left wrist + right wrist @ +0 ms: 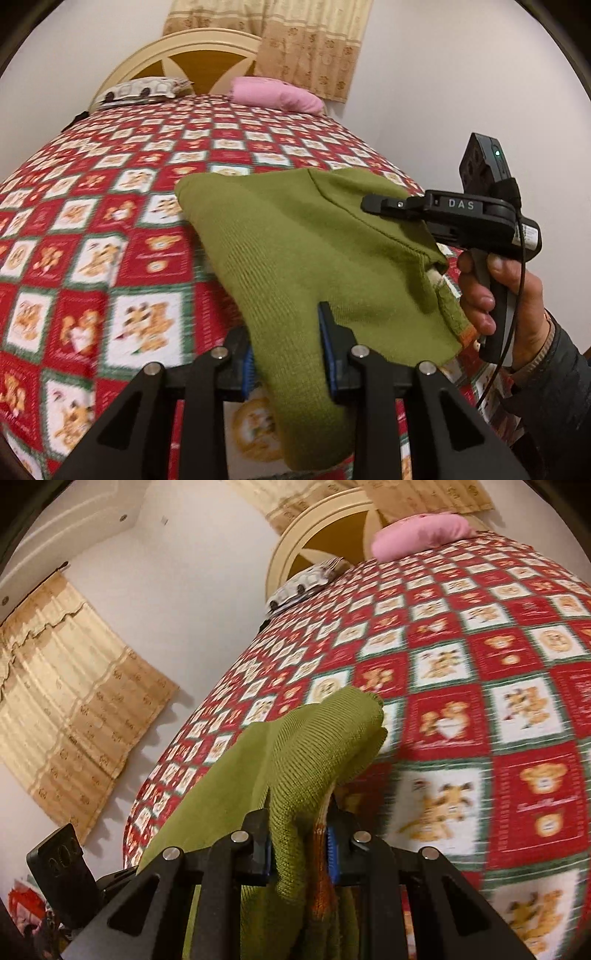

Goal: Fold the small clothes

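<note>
A small olive-green knitted garment (pixel 295 251) with an orange trim hangs above the bed, stretched between both grippers. My left gripper (pixel 290 354) is shut on one bunched end of it; the blue pads press the knit from both sides. In the left wrist view the right gripper (pixel 436 221), held by a hand (pixel 495 291) at the right, clamps the other end. In the right wrist view my right gripper (pixel 299 845) is shut on the green garment (pixel 314 746) and its orange-striped edge; the cloth drapes over the fingers and hides the tips.
A bed with a red, white and green bear-patterned quilt (pixel 110 229) lies below. A pink pillow (pixel 275 94) and a patterned pillow (pixel 142 90) sit by the cream headboard (pixel 184 48). Beige curtains (pixel 74 679) hang on the walls.
</note>
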The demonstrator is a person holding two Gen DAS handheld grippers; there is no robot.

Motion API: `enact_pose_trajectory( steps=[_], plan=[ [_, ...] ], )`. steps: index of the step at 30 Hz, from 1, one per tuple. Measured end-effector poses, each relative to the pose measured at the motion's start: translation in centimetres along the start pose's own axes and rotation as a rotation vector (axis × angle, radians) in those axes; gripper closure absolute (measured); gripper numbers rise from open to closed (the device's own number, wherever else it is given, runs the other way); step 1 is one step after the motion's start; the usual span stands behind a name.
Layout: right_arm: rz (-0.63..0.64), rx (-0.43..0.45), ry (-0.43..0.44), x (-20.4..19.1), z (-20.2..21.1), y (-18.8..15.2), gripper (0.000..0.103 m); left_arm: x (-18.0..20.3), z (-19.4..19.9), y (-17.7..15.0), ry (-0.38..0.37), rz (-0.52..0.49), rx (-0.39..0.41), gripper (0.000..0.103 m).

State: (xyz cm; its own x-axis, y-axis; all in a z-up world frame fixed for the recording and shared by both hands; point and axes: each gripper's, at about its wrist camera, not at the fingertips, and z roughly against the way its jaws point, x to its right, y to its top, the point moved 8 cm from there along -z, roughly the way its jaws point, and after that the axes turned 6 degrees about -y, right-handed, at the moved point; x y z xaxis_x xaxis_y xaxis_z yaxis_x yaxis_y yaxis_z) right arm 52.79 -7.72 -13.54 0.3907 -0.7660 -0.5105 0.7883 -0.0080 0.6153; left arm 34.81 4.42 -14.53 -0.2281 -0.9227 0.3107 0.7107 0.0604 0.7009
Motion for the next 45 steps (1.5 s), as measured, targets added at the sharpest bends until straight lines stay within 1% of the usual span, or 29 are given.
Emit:
enact_pose_trajectory(
  steps=[10,16,24,29,35,40,45],
  plan=[
    [0.064,-0.041,0.061,-6.3,-3.2,-1.3,0.082,-4.0,4.0,-1.7,0.056,0.050,0.044,0.073],
    [0.094,-0.069,0.091,-9.2,-4.9,-2.4,0.082,-5.9,6.1,-2.6,0.091,0.073,0.069,0.073],
    [0.132,-0.102,0.128,-12.7,-6.8,-3.9,0.082,-7.5,8.3,-4.2,0.135,0.099,0.097,0.073],
    [0.153,-0.128,0.154,-14.4,-8.1,-5.0,0.082,-8.8,9.5,-5.3,0.170,0.104,0.104,0.073],
    [0.171,-0.163,0.183,-16.3,-9.5,-6.6,0.082,-10.2,10.5,-6.7,0.201,0.124,0.094,0.073],
    [0.175,-0.193,0.194,-17.1,-10.7,-7.8,0.082,-11.3,10.8,-8.3,0.214,0.143,0.080,0.073],
    [0.173,-0.205,0.201,-17.2,-11.2,-8.1,0.082,-11.7,10.7,-8.9,0.217,0.149,0.077,0.073]
  ],
)
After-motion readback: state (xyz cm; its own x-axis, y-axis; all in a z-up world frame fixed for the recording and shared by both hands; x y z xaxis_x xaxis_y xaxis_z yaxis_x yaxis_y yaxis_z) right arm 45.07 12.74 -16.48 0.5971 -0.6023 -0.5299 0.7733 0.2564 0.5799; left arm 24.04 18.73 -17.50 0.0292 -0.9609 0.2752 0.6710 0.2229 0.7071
